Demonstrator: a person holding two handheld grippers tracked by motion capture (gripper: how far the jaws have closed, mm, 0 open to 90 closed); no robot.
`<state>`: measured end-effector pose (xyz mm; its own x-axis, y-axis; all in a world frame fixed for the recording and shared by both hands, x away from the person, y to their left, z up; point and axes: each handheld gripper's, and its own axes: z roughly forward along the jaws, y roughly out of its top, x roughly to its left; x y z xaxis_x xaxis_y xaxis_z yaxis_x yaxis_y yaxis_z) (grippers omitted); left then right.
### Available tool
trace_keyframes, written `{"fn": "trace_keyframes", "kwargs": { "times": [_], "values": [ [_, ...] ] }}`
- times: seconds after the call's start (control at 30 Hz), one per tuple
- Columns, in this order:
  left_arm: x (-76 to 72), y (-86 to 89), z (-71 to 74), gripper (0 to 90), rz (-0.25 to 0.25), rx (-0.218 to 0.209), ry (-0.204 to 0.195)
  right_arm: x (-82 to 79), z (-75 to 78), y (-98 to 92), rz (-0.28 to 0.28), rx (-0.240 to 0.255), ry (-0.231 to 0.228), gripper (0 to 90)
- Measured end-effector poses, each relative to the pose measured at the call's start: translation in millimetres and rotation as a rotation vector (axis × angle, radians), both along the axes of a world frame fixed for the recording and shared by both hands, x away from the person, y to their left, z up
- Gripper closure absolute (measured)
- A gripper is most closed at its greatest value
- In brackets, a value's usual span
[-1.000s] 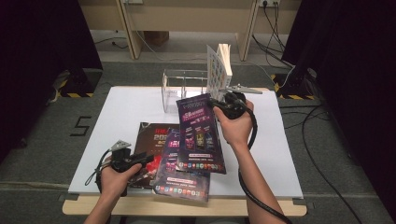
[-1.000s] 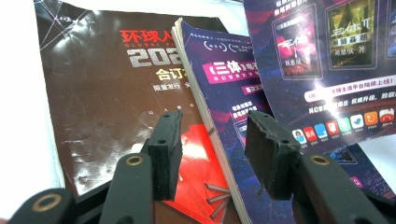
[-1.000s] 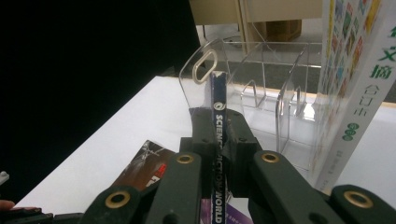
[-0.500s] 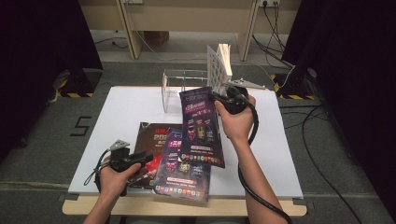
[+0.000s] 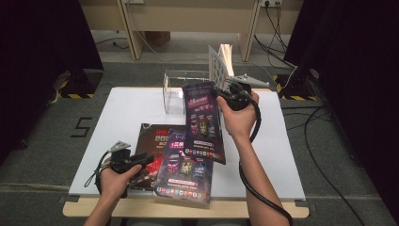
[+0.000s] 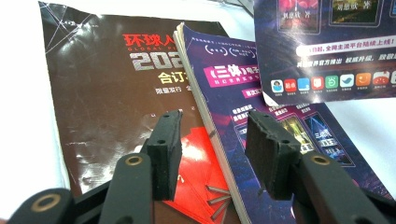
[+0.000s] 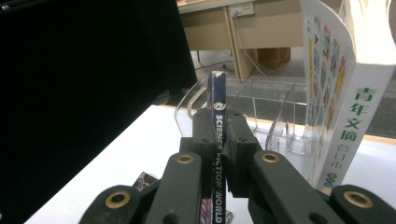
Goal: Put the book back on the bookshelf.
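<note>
My right gripper (image 5: 221, 92) is clamped on the spine of a purple magazine (image 5: 202, 121), which hangs lifted at the centre of the high view, above the worktop (image 5: 127, 108) and in front of the clear rack (image 5: 181, 89). My left gripper (image 5: 141, 161), lower left, stands open over the brown book (image 6: 102, 102) and another purple magazine (image 6: 261, 140).

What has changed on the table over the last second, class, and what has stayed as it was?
Very little. The right gripper, shut on the purple magazine, has shifted that magazine slightly, its lower edge swinging a little; it hangs above the table in front of the clear rack. The left gripper stayed open over the brown book and the second purple magazine. The white book in the rack is unmoved.
</note>
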<state>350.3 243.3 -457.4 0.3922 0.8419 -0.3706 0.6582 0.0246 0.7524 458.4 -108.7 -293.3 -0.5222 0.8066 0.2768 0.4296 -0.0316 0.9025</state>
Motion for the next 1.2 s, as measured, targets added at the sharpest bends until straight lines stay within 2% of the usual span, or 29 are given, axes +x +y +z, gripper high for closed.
{"fn": "trace_keyframes", "kwargs": {
  "times": [0.33,0.57,1.2],
  "values": [
    [0.5,0.4,-0.1,54.8,-0.006,0.003,0.000,3.1,3.6,0.7,-0.012,0.007,-0.011,84.7],
    [0.8,0.5,0.1,54.6,-0.003,0.001,-0.001,5.6,8.7,1.0,-0.024,0.005,-0.039,84.7],
    [0.5,1.4,0.6,53.8,0.001,0.001,-0.005,11.5,18.4,3.1,-0.042,0.024,-0.062,84.8]
  ]
}}
